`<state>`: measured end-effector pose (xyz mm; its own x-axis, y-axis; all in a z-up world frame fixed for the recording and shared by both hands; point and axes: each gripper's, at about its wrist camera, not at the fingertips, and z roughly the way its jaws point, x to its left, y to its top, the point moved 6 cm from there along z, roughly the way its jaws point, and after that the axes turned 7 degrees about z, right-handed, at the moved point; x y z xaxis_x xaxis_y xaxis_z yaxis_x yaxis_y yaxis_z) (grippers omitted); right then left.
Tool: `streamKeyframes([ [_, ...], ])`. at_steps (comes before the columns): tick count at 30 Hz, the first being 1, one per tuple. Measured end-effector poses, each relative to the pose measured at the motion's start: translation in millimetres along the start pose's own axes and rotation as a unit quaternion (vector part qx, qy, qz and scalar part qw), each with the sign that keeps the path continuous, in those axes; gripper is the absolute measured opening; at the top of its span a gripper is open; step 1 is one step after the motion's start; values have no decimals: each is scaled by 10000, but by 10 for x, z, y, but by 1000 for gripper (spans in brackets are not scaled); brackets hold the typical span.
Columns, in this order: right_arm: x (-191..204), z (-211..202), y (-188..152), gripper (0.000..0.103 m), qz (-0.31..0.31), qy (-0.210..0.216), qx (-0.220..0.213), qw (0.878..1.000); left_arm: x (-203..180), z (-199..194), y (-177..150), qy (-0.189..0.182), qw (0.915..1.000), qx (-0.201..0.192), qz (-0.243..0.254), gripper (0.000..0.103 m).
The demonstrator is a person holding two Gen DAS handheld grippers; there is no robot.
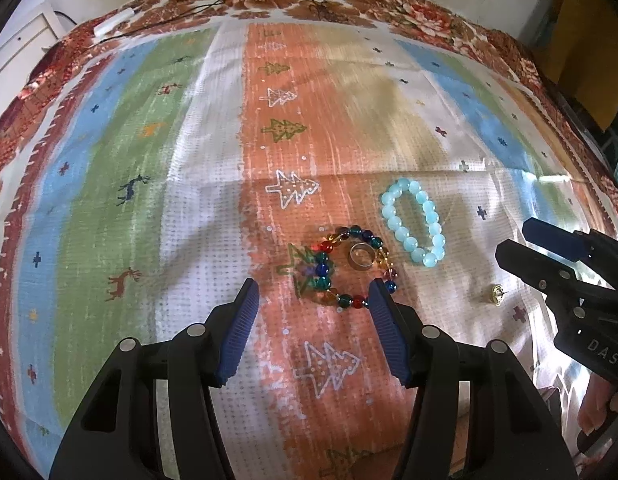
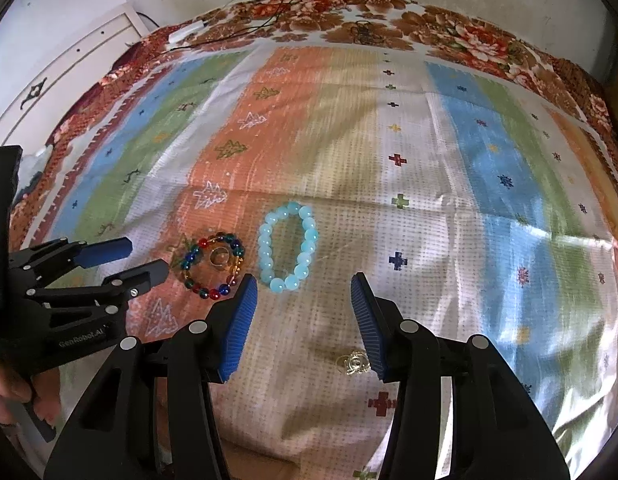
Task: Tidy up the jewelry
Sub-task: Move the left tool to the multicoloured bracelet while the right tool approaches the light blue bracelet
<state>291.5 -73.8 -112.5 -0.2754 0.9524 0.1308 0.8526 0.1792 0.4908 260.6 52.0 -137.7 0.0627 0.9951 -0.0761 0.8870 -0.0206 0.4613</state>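
A multicoloured bead bracelet (image 1: 341,268) (image 2: 213,266) lies on the striped cloth (image 1: 149,160) with a silver ring (image 1: 363,256) (image 2: 220,259) inside its loop. Right of it rests a pale blue bead bracelet (image 1: 415,222) (image 2: 287,246). A small gold earring (image 1: 497,294) (image 2: 353,364) sits nearer the front. My left gripper (image 1: 313,292) hovers open just short of the multicoloured bracelet, its right pad at the bracelet's edge. Open too, my right gripper (image 2: 303,286) hangs over the cloth below the blue bracelet, the earring beside its right finger (image 2: 369,324).
The cloth covers a bed with a floral spread (image 1: 349,0) along the far edge. Black cables (image 2: 269,20) and a white adapter (image 1: 113,22) lie at the far left. A white cabinet (image 2: 69,72) stands on the left. A person's hand (image 2: 13,396) holds the left gripper.
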Motion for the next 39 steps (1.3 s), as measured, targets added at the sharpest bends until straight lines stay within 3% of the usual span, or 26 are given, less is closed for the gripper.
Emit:
streamKeyframes([
  [12, -23, 260, 71, 49, 40, 19, 260, 9997, 58, 208, 12, -224, 9993, 238, -178, 57],
  [39, -91, 793, 150, 49, -18, -61, 758, 9971, 56, 469, 22, 40, 9991, 373, 176, 57],
])
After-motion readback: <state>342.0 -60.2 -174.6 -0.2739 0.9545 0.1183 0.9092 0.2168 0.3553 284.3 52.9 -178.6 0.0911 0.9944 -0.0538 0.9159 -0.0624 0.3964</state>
